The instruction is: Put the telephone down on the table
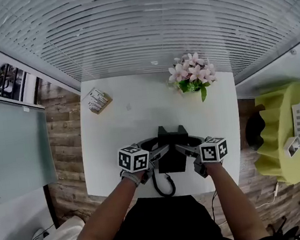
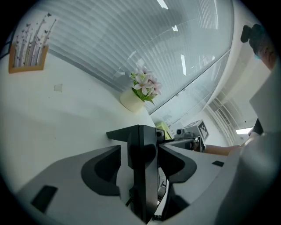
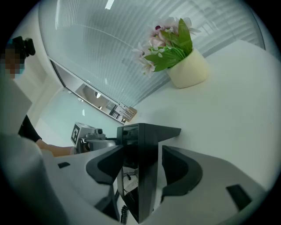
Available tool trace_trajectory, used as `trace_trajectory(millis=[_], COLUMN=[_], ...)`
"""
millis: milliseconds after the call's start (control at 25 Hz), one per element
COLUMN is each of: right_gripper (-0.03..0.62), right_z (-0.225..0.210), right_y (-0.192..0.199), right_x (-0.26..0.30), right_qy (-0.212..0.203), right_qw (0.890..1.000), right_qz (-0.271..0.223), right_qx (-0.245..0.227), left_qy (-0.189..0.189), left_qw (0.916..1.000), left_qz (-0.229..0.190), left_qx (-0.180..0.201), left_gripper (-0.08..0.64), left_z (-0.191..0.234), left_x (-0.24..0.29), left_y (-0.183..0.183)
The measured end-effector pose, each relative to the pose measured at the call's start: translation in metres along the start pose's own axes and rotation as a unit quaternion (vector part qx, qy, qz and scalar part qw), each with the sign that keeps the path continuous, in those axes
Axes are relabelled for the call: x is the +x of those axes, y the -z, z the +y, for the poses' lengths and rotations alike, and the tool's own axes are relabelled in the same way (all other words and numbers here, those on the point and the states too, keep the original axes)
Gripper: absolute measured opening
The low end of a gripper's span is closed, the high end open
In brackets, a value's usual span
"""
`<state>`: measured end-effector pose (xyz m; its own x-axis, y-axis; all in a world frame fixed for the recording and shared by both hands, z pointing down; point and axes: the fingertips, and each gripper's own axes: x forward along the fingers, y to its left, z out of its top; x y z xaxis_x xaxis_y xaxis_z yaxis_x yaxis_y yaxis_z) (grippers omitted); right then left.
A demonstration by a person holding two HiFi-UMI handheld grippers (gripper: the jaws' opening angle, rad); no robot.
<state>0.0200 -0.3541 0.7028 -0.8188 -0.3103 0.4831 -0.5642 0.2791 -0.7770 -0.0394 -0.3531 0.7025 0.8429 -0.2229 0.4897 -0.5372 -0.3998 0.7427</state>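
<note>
Left tongs (image 2: 139,153): jaws apart, astride one end of the telephone (image 1: 172,147), with a strip of white showing between one jaw and the black casing, so nothing is pressed. Right tongs (image 3: 139,151): jaws likewise apart, astride the opposite end. One jaw lies close against the casing and a thin gap shows at the other, so no clamp is judged there either. The telephone lies between the two tongs and, as far as the head view shows, rests on the tabletop (image 1: 121,131) near the edge closest to the person. Its coiled cord (image 1: 163,184) loops behind the tongs toward that edge. Beyond the tongs and well apart from the telephone stand a pot of pink flowers (image 1: 191,78) on the right-tongs side and a small picture (image 1: 99,100) on the left-tongs side. Step in hand, as judged: release, the set-down itself appearing complete. The next move calls for drawing both tongs outward and back, level, clear of casing and cord, so that the telephone keeps its place
</note>
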Motion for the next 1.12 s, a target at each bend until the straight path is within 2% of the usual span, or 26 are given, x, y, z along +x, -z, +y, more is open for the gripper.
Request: trace_trajectory(millis=[120,280,480,600,720,960,1120], right_gripper=[0.264,0.264,0.262,0.262,0.262,0.254,0.149], right_z=[0.001,0.018,0.052,0.085,0.121,0.183,0.212], right_y=[-0.001,-0.005,-0.007,-0.009,-0.015,-0.042,-0.054], right_x=[-0.011,-0.031,-0.058,-0.075,-0.091,-0.122,-0.138], right_qy=[0.027,0.053,0.095,0.101,0.09,0.06,0.051], right_qw=[0.999,0.995,0.98,0.969,0.959,0.939,0.924], right_qz=[-0.008,-0.026,-0.041,-0.063,-0.093,-0.16,-0.198], right_qx=[-0.029,-0.08,-0.168,-0.218,-0.252,-0.298,-0.324], left_qy=[-0.015,-0.013,-0.023,-0.027,-0.021,-0.015,-0.012], left_qw=[0.9997,0.9988,0.9924,0.9838,0.9739,0.9532,0.9391], left_qz=[-0.017,-0.035,-0.047,-0.06,-0.078,-0.139,-0.169], left_qx=[0.013,0.033,0.111,0.167,0.212,0.268,0.299], left_gripper=[0.259,0.258,0.258,0.258,0.258,0.251,0.217], left_z=[-0.003,-0.022,-0.063,-0.095,-0.128,-0.182,-0.21], left_x=[-0.015,-0.039,-0.067,-0.082,-0.097,-0.126,-0.142], left_y=[-0.004,-0.009,-0.013,-0.018,-0.026,-0.054,-0.068])
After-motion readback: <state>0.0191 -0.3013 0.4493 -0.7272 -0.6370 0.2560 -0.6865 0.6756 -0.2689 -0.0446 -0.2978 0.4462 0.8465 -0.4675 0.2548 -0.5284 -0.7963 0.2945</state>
